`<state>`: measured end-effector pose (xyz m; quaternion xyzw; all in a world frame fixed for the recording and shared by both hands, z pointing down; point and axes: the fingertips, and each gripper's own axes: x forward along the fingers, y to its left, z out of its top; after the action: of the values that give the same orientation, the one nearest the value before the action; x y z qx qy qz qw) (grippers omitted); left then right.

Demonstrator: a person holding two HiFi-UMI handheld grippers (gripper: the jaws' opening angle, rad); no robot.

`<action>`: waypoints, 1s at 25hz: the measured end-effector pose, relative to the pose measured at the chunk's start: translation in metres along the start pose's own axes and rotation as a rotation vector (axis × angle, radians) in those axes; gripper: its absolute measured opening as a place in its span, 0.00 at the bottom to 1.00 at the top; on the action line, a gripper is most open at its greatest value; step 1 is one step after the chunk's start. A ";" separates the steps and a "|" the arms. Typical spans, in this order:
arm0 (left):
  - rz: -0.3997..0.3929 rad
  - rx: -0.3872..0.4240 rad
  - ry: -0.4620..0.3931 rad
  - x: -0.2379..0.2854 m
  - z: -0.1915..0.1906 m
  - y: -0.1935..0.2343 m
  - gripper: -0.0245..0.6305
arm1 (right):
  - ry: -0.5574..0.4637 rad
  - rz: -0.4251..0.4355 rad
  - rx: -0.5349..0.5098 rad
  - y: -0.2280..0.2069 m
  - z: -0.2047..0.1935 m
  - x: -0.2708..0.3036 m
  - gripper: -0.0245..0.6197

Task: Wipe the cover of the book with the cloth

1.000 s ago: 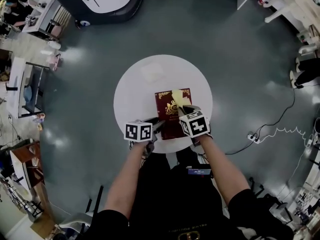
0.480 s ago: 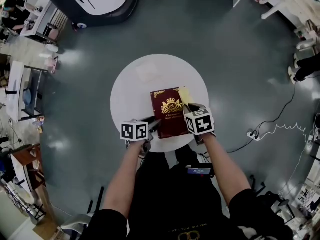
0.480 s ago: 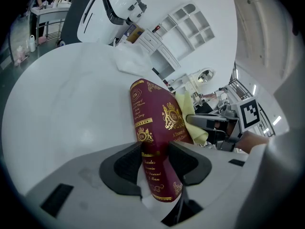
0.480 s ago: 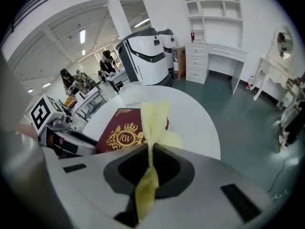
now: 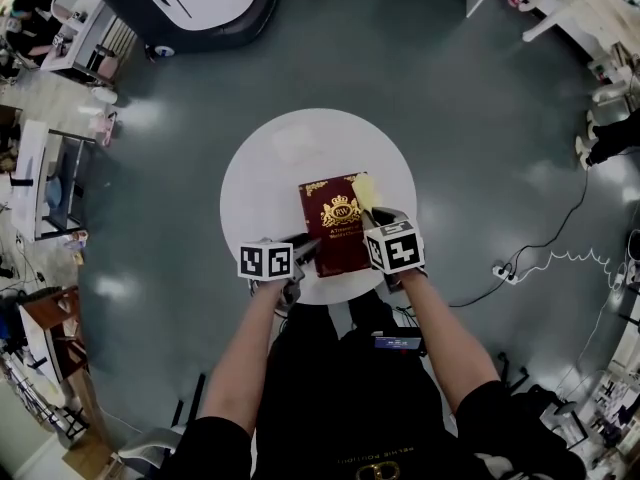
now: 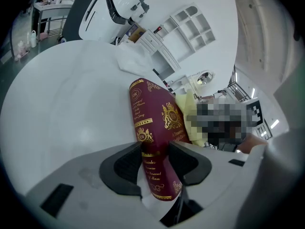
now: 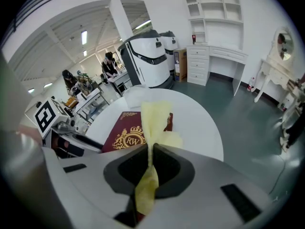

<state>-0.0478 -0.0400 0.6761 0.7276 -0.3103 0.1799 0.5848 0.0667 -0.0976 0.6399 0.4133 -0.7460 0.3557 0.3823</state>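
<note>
Judging by how things lie, the wiping is under way but not finished. The yellow cloth [image 5: 366, 190] lies only over the upper right corner and right edge of the dark red book [image 5: 338, 230], while the gold crest [image 5: 341, 211] and the whole left half of the cover are bare. Nothing on the cover shows which parts have already been wiped. What seems left is to carry the cloth over the middle, the left side and the lower part.

The book lies flat on the round white bench [image 5: 262, 173], at the centre of the head view, toward the lower right of the bench top. The left claw [image 5: 306, 247] comes in from the lower left and is clamped on the book's near left corner; in the left gripper view the spine sits between the two pads, which press on it from both sides. The right claw [image 5: 377, 215] sits at the book's right edge, just below the cloth. Its jaws are closed on a fold of the cloth, which runs forward from them and drapes onto the cover beside the crest.
</note>
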 end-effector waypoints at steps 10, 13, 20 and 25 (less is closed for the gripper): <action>-0.039 0.039 0.022 -0.005 -0.010 -0.010 0.30 | 0.016 0.116 -0.081 0.069 0.002 0.012 0.16; -0.041 0.043 0.037 -0.005 -0.019 -0.010 0.30 | 0.037 0.160 -0.110 0.091 -0.001 0.019 0.16; -0.044 0.007 0.005 -0.004 -0.025 -0.008 0.28 | 0.078 0.225 -0.152 0.120 -0.008 0.030 0.16; -0.044 0.024 0.022 -0.005 -0.025 -0.009 0.27 | 0.110 0.231 -0.167 0.125 -0.015 0.037 0.16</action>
<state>-0.0430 -0.0135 0.6731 0.7391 -0.2856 0.1785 0.5833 -0.0534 -0.0473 0.6517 0.2715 -0.7936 0.3560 0.4120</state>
